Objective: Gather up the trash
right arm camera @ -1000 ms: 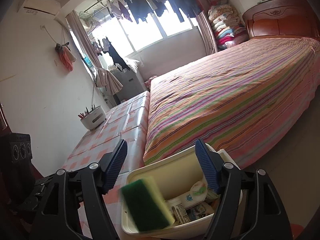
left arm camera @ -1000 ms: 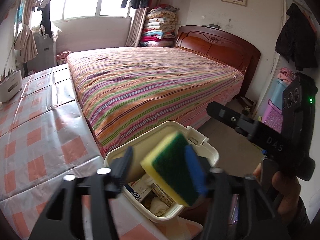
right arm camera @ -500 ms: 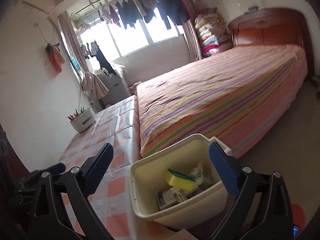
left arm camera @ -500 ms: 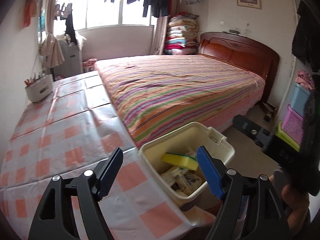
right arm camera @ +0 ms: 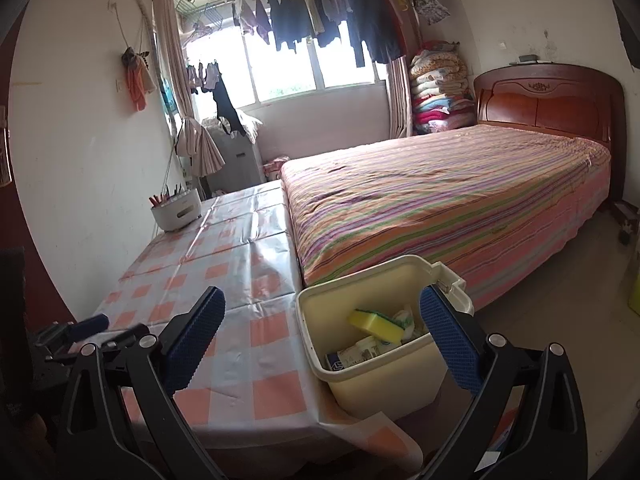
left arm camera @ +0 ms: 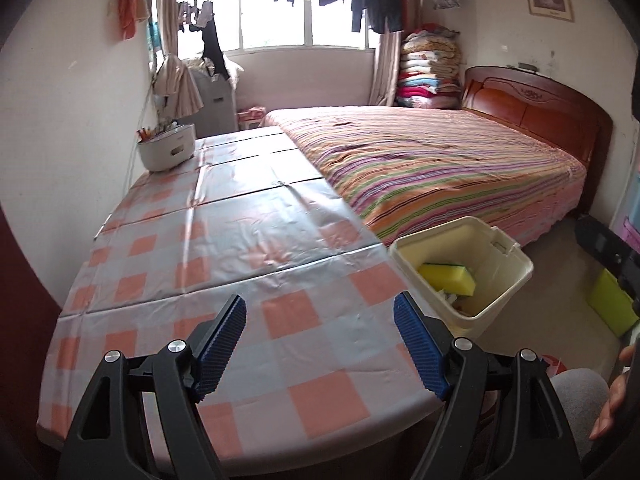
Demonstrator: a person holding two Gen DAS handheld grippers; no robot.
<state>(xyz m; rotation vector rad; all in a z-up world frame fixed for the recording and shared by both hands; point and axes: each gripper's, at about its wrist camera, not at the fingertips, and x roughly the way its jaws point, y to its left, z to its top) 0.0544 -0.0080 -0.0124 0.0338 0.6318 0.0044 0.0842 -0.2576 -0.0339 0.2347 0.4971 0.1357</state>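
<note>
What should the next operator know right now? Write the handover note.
Left gripper: open, empty, above the checked tablecloth.
Right gripper: open, empty, just in front of the cream bin.
The bin stands beside the table, next to the striped bed. The yellow and green sponge lies inside on top of paper packaging and wrappers.
Done: sponge and other trash are in the bin.
Left: no loose trash shows on the table; only the white holder with pens stands at its far end. Check out-of-view areas before finishing.
</note>
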